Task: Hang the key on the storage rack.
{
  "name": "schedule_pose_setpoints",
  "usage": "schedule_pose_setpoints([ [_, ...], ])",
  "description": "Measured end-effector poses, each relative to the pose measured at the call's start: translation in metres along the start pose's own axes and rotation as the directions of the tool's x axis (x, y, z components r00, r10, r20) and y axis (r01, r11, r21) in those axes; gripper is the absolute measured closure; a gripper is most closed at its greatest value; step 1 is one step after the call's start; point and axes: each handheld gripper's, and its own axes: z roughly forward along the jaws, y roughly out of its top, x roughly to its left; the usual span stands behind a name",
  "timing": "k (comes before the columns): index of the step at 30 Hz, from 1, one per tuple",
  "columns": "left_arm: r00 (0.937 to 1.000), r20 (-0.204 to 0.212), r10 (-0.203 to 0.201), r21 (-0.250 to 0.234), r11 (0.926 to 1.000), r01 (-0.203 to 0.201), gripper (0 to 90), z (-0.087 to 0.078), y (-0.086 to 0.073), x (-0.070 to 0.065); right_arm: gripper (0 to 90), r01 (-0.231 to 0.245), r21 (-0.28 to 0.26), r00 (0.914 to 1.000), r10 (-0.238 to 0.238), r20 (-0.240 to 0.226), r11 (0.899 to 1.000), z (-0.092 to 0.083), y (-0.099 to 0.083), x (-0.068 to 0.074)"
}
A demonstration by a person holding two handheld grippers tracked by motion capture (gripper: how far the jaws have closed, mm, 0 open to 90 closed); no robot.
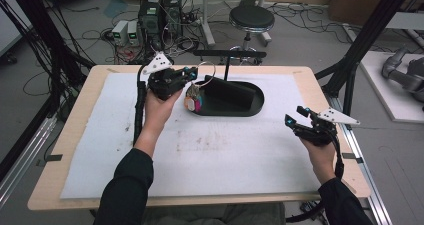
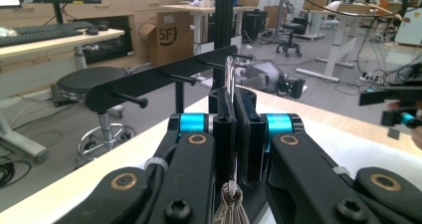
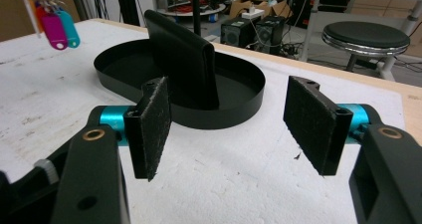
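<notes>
Round black stool (image 1: 251, 19) and computer boxes (image 1: 161, 12) on the cable-strewn floor beyond the table (image 1: 75, 130).

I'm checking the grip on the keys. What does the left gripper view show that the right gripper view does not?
Left gripper view alone: the left gripper with its jaws shut on the thin silver metal key ring, and in front of it the black bar of pegs.

Right gripper view alone: the right gripper with its jaws open and nothing between them, the pink, teal and orange plastic key tags hanging in the air, and the black oval tray.

Both: the white padded table cover and a round black stool.
</notes>
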Motion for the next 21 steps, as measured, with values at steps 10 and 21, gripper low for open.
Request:
schedule_pose_setpoints([
  [10,0.9971,-0.04,-0.065,-0.008,0.9979,0.065,86.7,0.019,-0.009,0.02,36.0,0.001,-0.002,1.0,-0.001,-0.001,1.0,0.0,0.0,0.0],
  [21,0.9879,-0.075,-0.136,-0.013,0.9907,0.136,86.7,0.03,-0.024,0.036,35.9,0.001,-0.001,1.0,-0.001,-0.004,1.0,0.001,0.0,0.0],
])
